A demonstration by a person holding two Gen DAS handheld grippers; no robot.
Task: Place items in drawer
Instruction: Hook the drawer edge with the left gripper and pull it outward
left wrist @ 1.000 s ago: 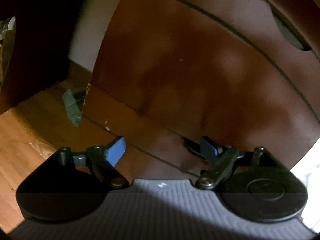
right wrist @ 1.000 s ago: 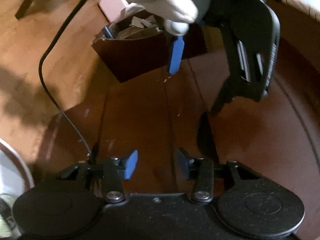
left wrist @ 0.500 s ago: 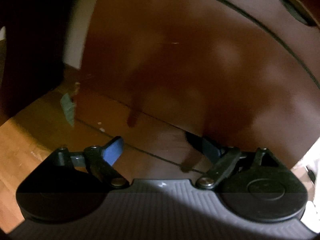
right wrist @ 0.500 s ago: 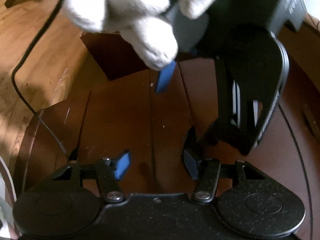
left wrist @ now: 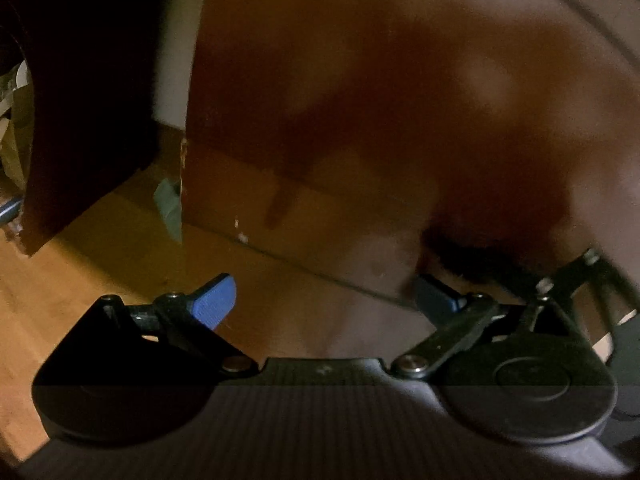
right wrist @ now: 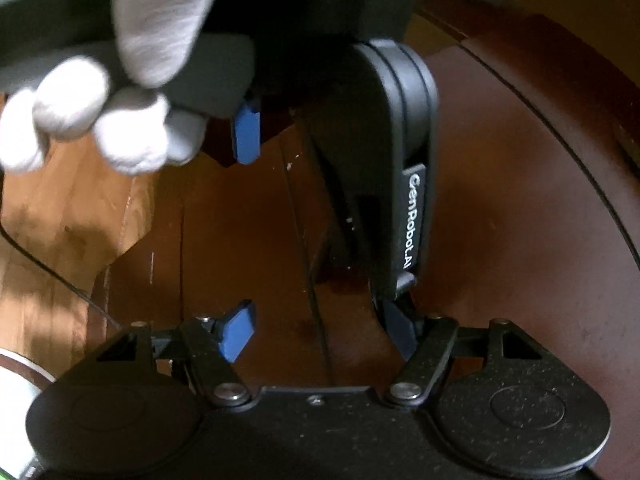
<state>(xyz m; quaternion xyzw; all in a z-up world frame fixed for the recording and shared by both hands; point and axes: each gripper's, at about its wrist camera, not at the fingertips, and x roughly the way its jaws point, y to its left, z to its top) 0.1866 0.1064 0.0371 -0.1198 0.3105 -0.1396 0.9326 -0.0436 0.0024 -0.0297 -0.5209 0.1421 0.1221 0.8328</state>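
A dark brown drawer front (left wrist: 400, 120) fills the left wrist view, blurred, with a dark handle recess (left wrist: 472, 252) low on its right. My left gripper (left wrist: 325, 304) hangs close before it, its jaws opening, nothing between the blue pads. In the right wrist view my right gripper (right wrist: 320, 332) points down at the same drawer fronts (right wrist: 240, 240), its jaws opening too and holding nothing. A white-gloved hand (right wrist: 100, 120) carries the left gripper's black shell (right wrist: 400, 128) right above it; one blue fingertip (right wrist: 246, 136) shows. No item for the drawer is in view.
Wooden floor (left wrist: 80, 272) lies left of the cabinet, and a green scrap (left wrist: 170, 204) sits at its corner. A dark furniture panel (left wrist: 80, 100) stands further left with clutter (left wrist: 12, 120) behind. A thin black cable (right wrist: 52, 276) crosses the floor (right wrist: 60, 220). A white object (right wrist: 16, 392) sits at lower left.
Both pairs of jaws have spread wider. In the right wrist view the gloved hand and the left gripper have come closer and now cover the open box seen at the back.
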